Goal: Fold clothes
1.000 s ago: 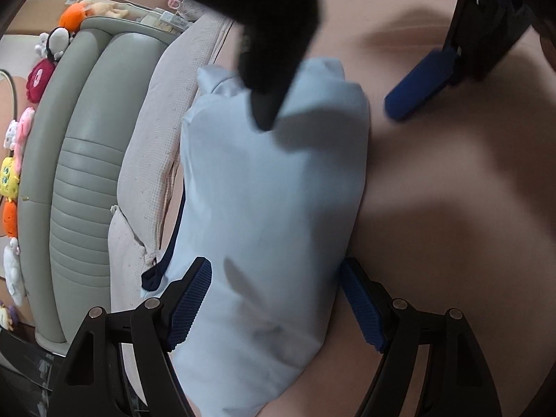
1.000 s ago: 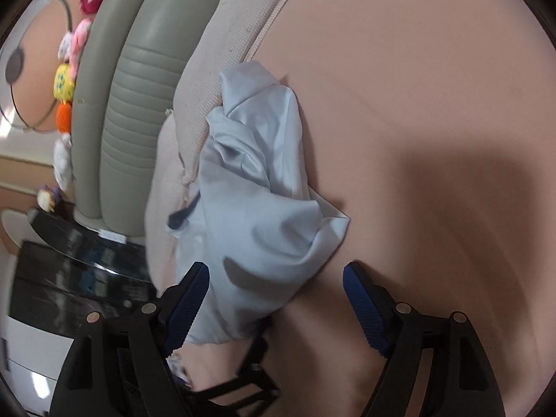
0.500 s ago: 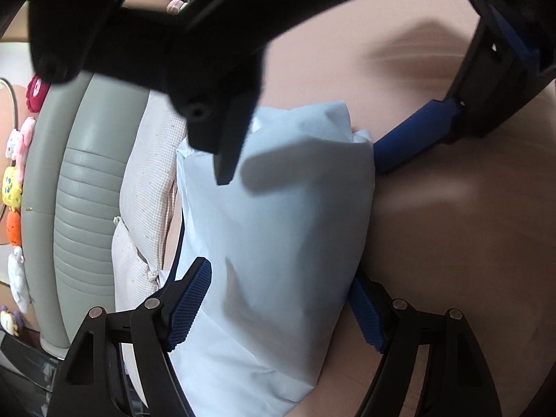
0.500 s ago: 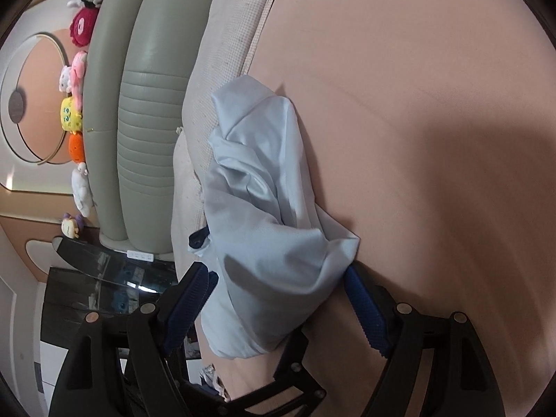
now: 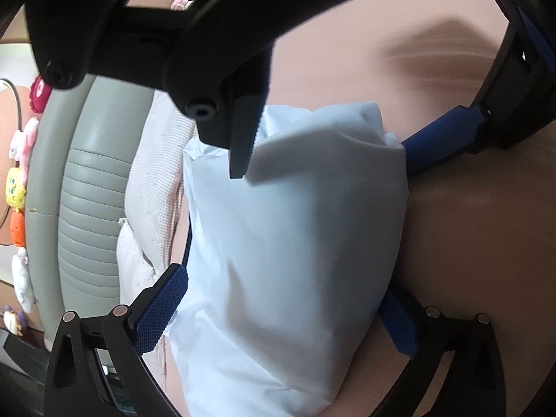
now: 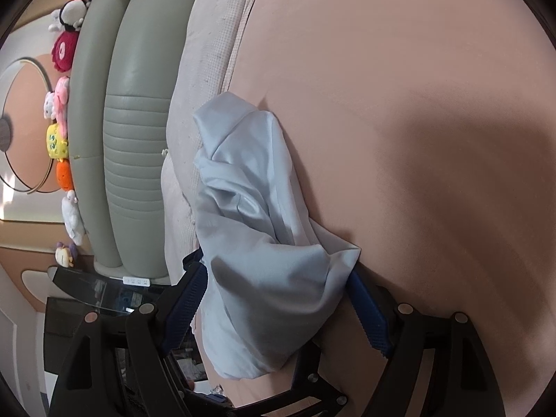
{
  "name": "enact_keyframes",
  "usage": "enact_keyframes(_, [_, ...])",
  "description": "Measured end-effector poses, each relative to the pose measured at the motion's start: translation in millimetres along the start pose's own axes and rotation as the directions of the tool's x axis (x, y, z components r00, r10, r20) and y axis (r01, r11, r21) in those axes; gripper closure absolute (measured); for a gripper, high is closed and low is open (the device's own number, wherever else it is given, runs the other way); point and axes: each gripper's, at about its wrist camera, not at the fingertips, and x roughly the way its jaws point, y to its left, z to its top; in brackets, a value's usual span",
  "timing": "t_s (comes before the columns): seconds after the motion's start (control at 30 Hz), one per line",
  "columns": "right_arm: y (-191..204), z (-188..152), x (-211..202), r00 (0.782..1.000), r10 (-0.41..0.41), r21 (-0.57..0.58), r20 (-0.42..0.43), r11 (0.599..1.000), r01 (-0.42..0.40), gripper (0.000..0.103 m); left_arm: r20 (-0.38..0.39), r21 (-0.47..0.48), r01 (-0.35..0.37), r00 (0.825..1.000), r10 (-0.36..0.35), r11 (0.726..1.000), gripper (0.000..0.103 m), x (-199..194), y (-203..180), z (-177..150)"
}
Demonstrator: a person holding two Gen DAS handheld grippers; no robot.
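Note:
A folded light blue garment [image 5: 295,243] lies on the pink bed sheet [image 5: 469,243], beside the pillows. My left gripper [image 5: 281,316] is open, its blue pads on either side of the near end of the bundle. My right gripper [image 6: 278,302] is open too, its pads straddling the other end of the garment [image 6: 250,215], which looks crumpled from that side. In the left wrist view the right gripper [image 5: 326,139] reaches in from above, one finger over the cloth and one at its far right edge.
A beige pillow [image 6: 205,69] lies against a grey-green padded headboard [image 6: 128,132]. Several plush toys [image 6: 59,104] line its top. A dark glass bedside table [image 6: 97,295] stands beyond the bed's edge. The pink sheet [image 6: 399,139] stretches to the right.
Both grippers have moved in closer over the garment, so their pads now flank its two ends. The right gripper has come down into the left wrist view.

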Motion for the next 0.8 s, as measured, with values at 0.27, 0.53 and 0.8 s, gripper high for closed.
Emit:
enact_keyframes(0.27, [3.3, -1.1, 6.8, 0.999, -0.013, -0.017, 0.030, 1.000, 0.014, 0.021, -0.004, -0.065, 0.038, 0.999, -0.038, 0.997, 0.000, 7.0, 10.3, -4.6])
enact_keyframes(0.53, [10.0, -5.0, 9.3, 0.995, -0.085, -0.088, 0.056, 0.992, 0.090, 0.037, 0.039, -0.171, -0.029, 0.999, 0.036, 0.985, 0.002, 2.9, 8.4, -18.5])
enact_keyframes(0.8, [6.3, -5.9, 9.0, 0.998, -0.046, -0.082, 0.045, 0.995, 0.050, 0.058, 0.101, -0.149, 0.029, 0.995, -0.014, 0.988, 0.046, -4.7, 4.4, -26.0])
